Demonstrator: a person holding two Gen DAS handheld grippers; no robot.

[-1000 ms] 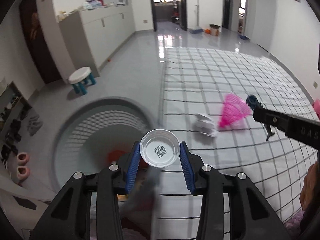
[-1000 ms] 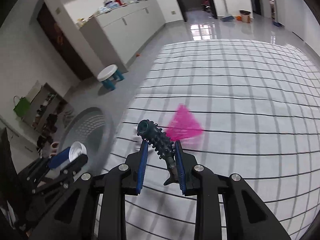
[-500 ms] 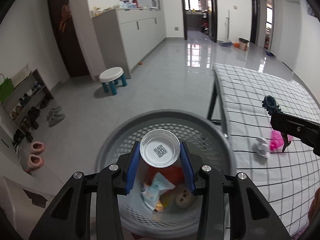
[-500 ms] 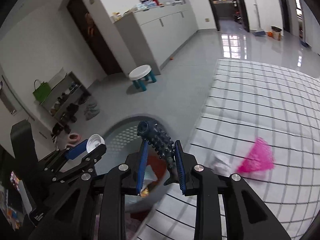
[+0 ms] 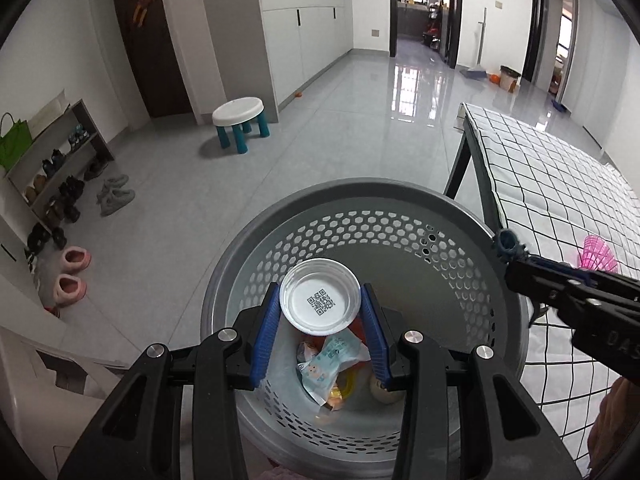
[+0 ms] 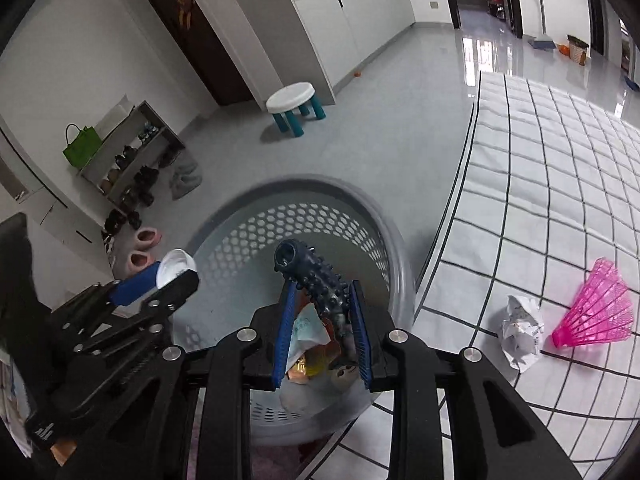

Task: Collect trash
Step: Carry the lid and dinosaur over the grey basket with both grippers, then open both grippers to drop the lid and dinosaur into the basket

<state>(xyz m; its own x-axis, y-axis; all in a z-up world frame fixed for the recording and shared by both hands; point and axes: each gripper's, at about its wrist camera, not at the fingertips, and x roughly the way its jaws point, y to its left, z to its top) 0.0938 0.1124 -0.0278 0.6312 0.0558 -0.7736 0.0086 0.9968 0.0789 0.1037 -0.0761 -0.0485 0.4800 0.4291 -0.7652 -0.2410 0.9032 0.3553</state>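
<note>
- Grey floor tiles (image 5: 344, 148) and the rim of the perforated grey bin (image 5: 360, 188) fill my lower view now; a second ago both cameras looked across the checked surface (image 6: 560, 184), so I have carried both loads over to the bin.
- Nearest me, the left fingers (image 5: 320, 312) are set narrow on the white cup (image 5: 319, 298), blue pads against its sides, its QR-marked base facing the camera. It hangs over the bin's open mouth, above the wrappers (image 5: 332, 364) already lying at the bottom.
- Alongside, the right fingers (image 6: 322, 320) are nearly shut on the dark knobbly toy (image 6: 320, 288), which stands up between the pads and pokes out past the tips, also over the bin.
- I judge both pieces are lined up for release, so this step is close to done.
- Further out, a crumpled paper ball (image 6: 520, 328) and a pink shuttlecock (image 6: 596, 308) lie on the checked surface, just beside each other and well apart from either pair of fingers, so more collecting remains.
- Beyond, a small white stool (image 5: 239, 110) stands by the cabinets (image 5: 304, 40).
</note>
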